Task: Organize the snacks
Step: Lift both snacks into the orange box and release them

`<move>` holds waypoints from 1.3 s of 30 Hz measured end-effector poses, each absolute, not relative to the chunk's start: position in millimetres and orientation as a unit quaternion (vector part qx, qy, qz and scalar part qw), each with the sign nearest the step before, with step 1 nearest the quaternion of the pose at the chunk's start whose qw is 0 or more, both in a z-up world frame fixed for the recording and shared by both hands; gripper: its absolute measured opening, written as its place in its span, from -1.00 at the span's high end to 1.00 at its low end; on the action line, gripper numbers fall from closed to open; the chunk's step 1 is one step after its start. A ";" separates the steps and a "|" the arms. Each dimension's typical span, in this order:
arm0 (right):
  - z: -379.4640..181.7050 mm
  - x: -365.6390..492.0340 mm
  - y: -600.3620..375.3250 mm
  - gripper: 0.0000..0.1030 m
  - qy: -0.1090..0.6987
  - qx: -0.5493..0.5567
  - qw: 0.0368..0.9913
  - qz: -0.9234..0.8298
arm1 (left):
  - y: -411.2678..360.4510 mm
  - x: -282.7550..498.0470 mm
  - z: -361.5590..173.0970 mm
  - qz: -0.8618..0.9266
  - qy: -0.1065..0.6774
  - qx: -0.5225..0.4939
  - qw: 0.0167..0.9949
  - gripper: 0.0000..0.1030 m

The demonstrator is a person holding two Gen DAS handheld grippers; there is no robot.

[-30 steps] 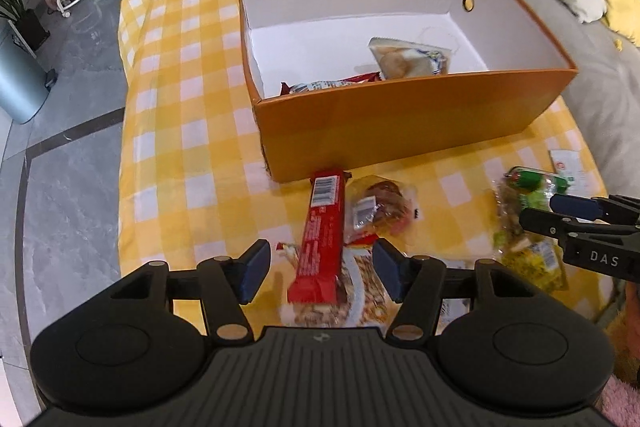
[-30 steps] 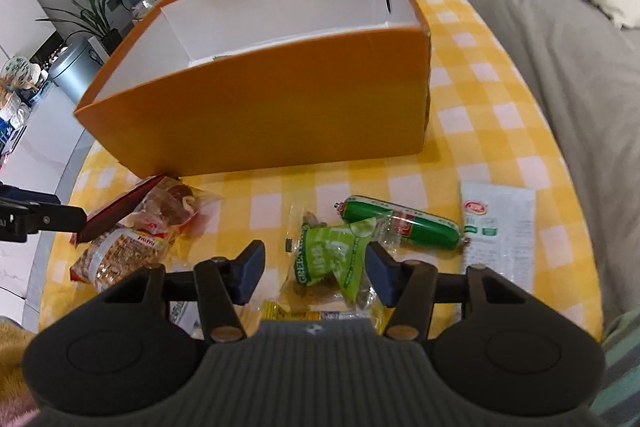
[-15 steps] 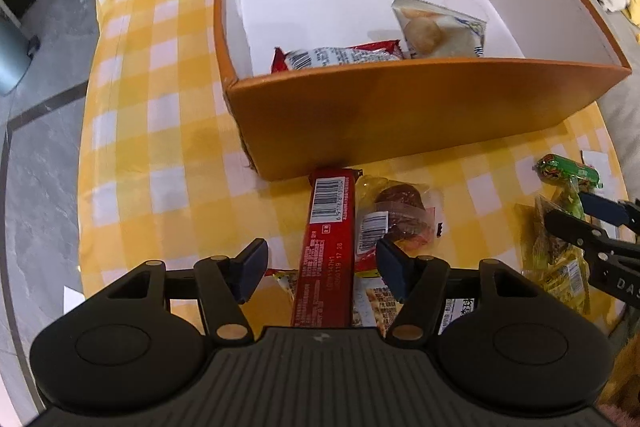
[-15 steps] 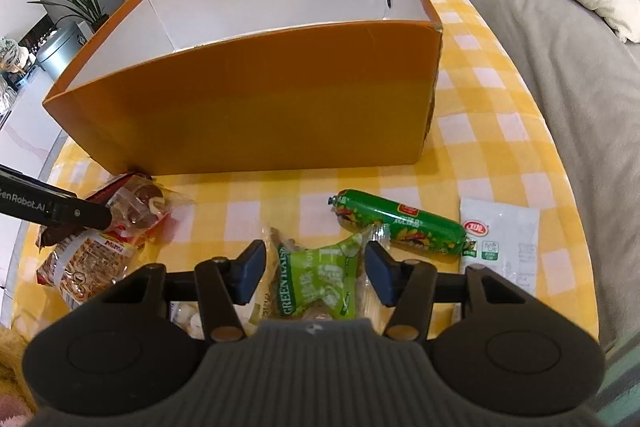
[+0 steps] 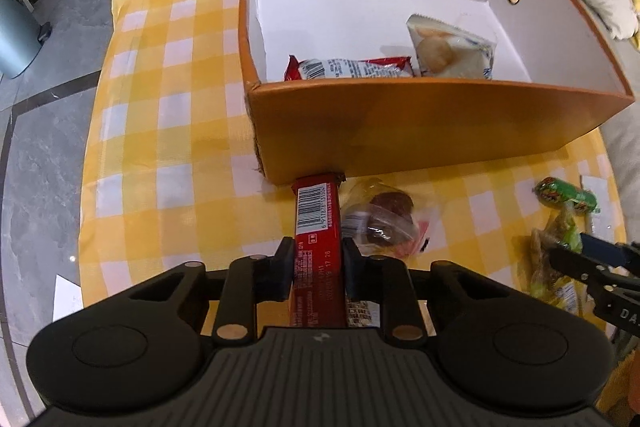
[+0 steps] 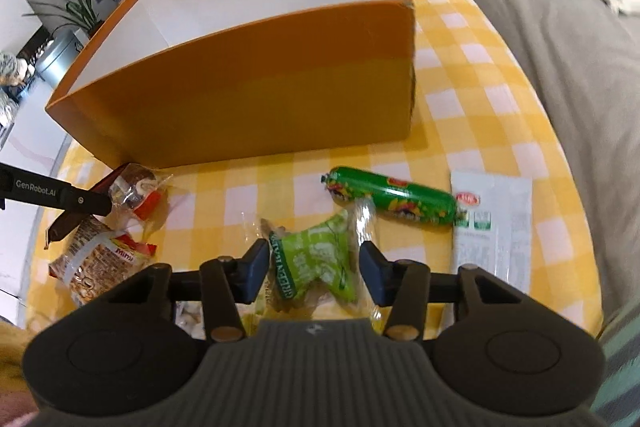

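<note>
My left gripper (image 5: 317, 267) is shut on a long red snack bar (image 5: 318, 223) that lies on the yellow checked cloth, its far end touching the orange box (image 5: 420, 123). Inside the box lie a red-and-white packet (image 5: 352, 67) and a pale bread packet (image 5: 448, 47). My right gripper (image 6: 314, 269) is open, its fingers on either side of a green snack bag (image 6: 316, 263) on the table. A green sausage (image 6: 394, 195) lies just beyond it. The box also shows in the right wrist view (image 6: 256, 87).
A clear-wrapped pastry (image 5: 384, 219) lies right of the red bar. A white sachet (image 6: 492, 223) lies at the right, a grain-bread packet (image 6: 96, 263) at the left. A grey sofa (image 6: 560, 47) with cushions borders the table's right side.
My left gripper has moved forward over the red bar and shut on it. My right gripper has moved lower around the green bag and narrowed a little.
</note>
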State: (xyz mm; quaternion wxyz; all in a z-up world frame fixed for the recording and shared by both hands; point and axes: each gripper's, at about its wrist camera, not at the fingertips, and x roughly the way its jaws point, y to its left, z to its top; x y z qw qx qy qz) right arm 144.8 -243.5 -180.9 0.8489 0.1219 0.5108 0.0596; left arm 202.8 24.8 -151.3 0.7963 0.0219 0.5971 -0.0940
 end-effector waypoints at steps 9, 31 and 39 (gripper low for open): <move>-179.0 145.0 -234.6 0.25 0.501 0.093 0.857 0.072 | 25.6 186.8 -123.1 -0.093 0.567 0.016 0.818 0.48; -82.8 116.6 -246.0 0.35 0.414 0.118 0.894 0.120 | 10.1 152.5 -17.9 -0.133 0.480 -0.002 0.867 0.48; -31.0 152.4 -247.7 0.35 0.395 0.083 0.906 0.127 | -4.1 181.7 3.9 -0.130 0.471 -0.017 0.873 0.48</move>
